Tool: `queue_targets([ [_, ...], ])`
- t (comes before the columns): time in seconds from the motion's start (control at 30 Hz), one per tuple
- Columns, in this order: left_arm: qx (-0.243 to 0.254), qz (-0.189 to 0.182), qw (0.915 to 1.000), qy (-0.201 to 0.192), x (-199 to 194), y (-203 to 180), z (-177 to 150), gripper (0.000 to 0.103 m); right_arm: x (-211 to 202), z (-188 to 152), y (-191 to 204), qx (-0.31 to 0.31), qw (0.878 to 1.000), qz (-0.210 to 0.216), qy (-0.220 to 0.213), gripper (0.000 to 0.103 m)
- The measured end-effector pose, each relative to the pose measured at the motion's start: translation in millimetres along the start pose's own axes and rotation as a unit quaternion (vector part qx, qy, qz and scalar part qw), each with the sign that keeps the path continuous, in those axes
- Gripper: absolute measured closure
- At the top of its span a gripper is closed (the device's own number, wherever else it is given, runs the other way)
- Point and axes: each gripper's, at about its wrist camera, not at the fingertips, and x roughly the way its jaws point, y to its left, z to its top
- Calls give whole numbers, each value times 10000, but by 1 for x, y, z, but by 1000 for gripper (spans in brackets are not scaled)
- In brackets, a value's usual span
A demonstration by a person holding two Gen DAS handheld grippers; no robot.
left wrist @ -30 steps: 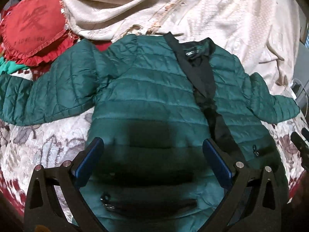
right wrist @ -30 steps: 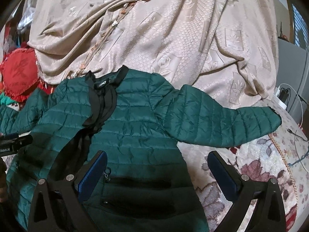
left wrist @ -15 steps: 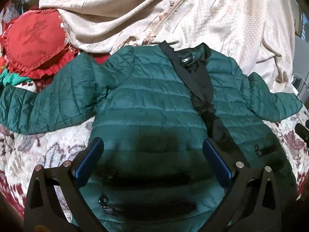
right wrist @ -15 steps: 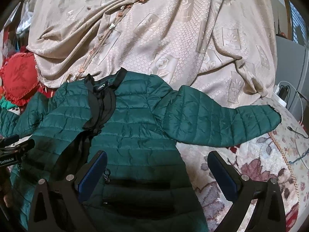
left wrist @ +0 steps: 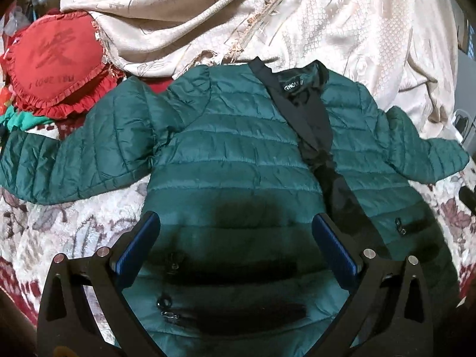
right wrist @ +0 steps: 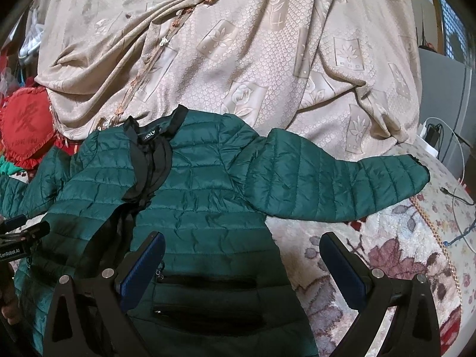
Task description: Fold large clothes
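A dark green quilted jacket (left wrist: 232, 154) lies face up and spread flat on a floral bedspread, collar at the far end, front partly open on black lining. It also shows in the right wrist view (right wrist: 202, 202). One sleeve (left wrist: 80, 154) stretches left, the other sleeve (right wrist: 336, 184) stretches right. My left gripper (left wrist: 235, 229) is open and empty above the jacket's lower left front. My right gripper (right wrist: 242, 248) is open and empty above the jacket's lower right edge, its left finger over the jacket and its right finger over the bedspread.
A beige patterned cloth (right wrist: 238, 53) is heaped behind the collar. A red heart cushion (left wrist: 56, 62) lies at the far left. The floral bedspread (right wrist: 386, 255) extends right, with cables (right wrist: 458, 196) and a power strip at its right edge. The left gripper's tip (right wrist: 20, 235) shows at the left.
Both cameras have drawn back and tilted up a little, so the jacket sits lower in each view. Both grippers stay open and empty. The jacket has not moved.
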Motion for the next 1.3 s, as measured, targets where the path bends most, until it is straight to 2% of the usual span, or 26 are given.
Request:
queue_targets([
  [0.2, -38, -109, 9998, 148, 8, -1, -4, 1, -2, 0, -2, 45, 10000, 8, -21, 0],
  [0.37, 111, -15, 9997, 194, 12, -5, -7, 1, 0, -1, 1, 2, 10000, 16, 46, 0],
  [0.6, -56, 342, 9993, -136, 7, 7, -6, 1, 1, -2, -1, 44, 10000, -24, 54, 0],
  [0.7, 12, 254, 9994, -246, 2, 5, -5, 1, 2, -2, 0, 16, 10000, -29, 69, 0],
  [0.87, 327, 439, 9984, -115, 5, -2, -6, 1, 2, -3, 1, -23, 9999, -66, 95, 0],
  [1.0, 205, 543, 9983, 82, 13, 3, -6, 1, 3, -3, -1, 28, 9999, -83, 114, 0],
  [1.3, -127, 149, 9990, 403, 21, 10, -8, 1, 3, -3, -2, 24, 9999, -84, 113, 0],
])
